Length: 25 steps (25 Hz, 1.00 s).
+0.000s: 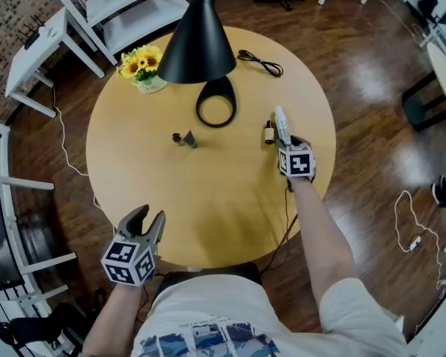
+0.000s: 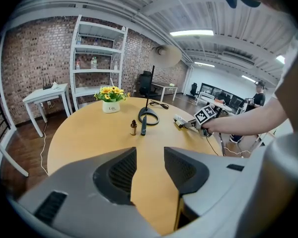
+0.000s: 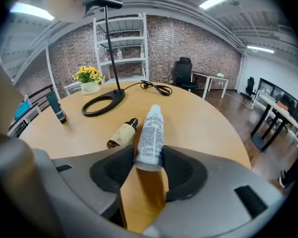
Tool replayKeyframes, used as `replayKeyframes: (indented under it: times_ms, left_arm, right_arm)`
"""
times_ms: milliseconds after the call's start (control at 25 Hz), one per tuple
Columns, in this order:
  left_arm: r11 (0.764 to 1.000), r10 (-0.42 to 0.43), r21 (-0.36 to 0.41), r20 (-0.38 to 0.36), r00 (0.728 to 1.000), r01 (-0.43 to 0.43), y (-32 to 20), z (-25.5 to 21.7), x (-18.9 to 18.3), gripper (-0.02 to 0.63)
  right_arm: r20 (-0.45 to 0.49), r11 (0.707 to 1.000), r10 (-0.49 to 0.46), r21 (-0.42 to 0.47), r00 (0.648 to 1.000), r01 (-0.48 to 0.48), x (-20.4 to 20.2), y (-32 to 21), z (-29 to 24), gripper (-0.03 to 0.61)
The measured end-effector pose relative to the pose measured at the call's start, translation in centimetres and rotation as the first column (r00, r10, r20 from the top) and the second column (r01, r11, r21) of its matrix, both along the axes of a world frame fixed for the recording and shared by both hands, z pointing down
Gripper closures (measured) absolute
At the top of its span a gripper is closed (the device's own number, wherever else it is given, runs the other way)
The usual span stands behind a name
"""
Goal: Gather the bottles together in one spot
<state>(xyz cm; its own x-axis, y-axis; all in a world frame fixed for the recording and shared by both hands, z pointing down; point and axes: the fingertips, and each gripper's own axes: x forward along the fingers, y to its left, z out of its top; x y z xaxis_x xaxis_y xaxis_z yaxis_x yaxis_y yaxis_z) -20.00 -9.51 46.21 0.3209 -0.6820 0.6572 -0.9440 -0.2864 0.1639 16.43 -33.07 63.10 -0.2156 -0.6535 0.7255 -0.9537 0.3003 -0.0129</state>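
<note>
A white spray bottle (image 1: 282, 123) (image 3: 150, 137) lies on its side on the round wooden table (image 1: 208, 199), right of centre. My right gripper (image 1: 288, 141) (image 3: 149, 165) is shut on its base, both pads against it. Just left of it lies a small amber bottle with a cream label (image 1: 269, 132) (image 3: 122, 133). Near the table's middle stand a small brown dropper bottle (image 1: 177, 137) (image 2: 133, 127) and a dark teal tube (image 1: 189, 138) (image 2: 143, 126). My left gripper (image 1: 149, 216) (image 2: 150, 170) hovers open at the near left edge, with nothing between its fingers.
A black lamp with a ring base (image 1: 216, 103) and a wide shade (image 1: 197, 43) stands at the back of the table. A pot of sunflowers (image 1: 143, 67) sits back left, a coiled black cable (image 1: 260, 62) back right. White shelving (image 1: 119, 6) stands beyond the table.
</note>
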Motion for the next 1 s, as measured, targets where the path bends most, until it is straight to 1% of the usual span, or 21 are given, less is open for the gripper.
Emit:
replayKeyframes:
  times_ms: [120, 240, 360, 440, 520, 600, 680, 720, 800, 920, 1000]
  left_arm:
    - [1.000, 0.010, -0.007, 0.002, 1.000, -0.010, -0.1, 0.2, 1.0, 0.463]
    - [1.000, 0.023, -0.009, 0.002, 1.000, -0.023, -0.5, 0.2, 1.7, 0.463]
    - [0.999, 0.043, -0.001, 0.009, 0.999, -0.043, -1.1, 0.0, 1.9, 0.463]
    - [0.998, 0.055, 0.004, 0.005, 0.998, -0.055, -1.3, 0.0, 2.0, 0.463]
    - [0.998, 0.068, 0.007, 0.000, 0.998, -0.068, -1.2, 0.1, 2.3, 0.463]
    - [0.996, 0.089, 0.011, -0.005, 0.996, -0.089, -1.3, 0.0, 2.9, 0.463]
    - [0.993, 0.121, 0.018, -0.016, 0.992, -0.121, -1.5, -0.2, 3.9, 0.463]
    - [0.990, 0.139, 0.023, -0.023, 0.990, -0.139, -1.7, -0.3, 4.4, 0.463]
    - [0.983, 0.180, 0.040, -0.035, 0.983, -0.178, -1.9, -0.6, 5.4, 0.463]
    - [0.964, 0.263, 0.069, -0.068, 0.962, -0.259, -2.4, -1.1, 7.0, 0.463]
    - [0.941, 0.335, 0.086, -0.113, 0.935, -0.327, -2.6, -1.5, 8.3, 0.463]
  right_arm:
    - [0.003, 1.000, -0.025, -0.002, 1.000, 0.025, 0.6, 0.0, 0.3, 0.394]
    - [-0.019, 0.999, -0.043, -0.011, 0.999, 0.043, 1.0, -0.4, 0.9, 0.388]
    - [0.002, 0.999, -0.040, -0.014, 0.999, 0.040, 0.9, -0.7, 1.3, 0.382]
    - [0.009, 0.999, -0.031, 0.004, 0.999, 0.031, 0.9, -0.7, 1.0, 0.382]
    - [0.045, 0.999, -0.005, 0.032, 0.999, 0.004, 1.1, -0.2, 0.1, 0.383]
    - [0.142, 0.998, 0.045, 0.045, 0.989, -0.052, 1.6, 0.5, -1.1, 0.385]
    - [0.265, 0.991, 0.114, 0.037, 0.957, -0.128, 2.5, 1.6, -2.3, 0.385]
    - [0.332, 0.985, 0.150, 0.027, 0.931, -0.168, 2.9, 2.2, -2.8, 0.385]
    - [0.457, 0.973, 0.205, 0.004, 0.866, -0.232, 3.4, 4.0, -3.9, 0.387]
    - [0.606, 0.963, 0.228, -0.022, 0.762, -0.270, 2.8, 7.5, -6.0, 0.387]
    - [0.688, 0.968, 0.201, -0.030, 0.697, -0.249, 1.2, 10.4, -8.0, 0.387]
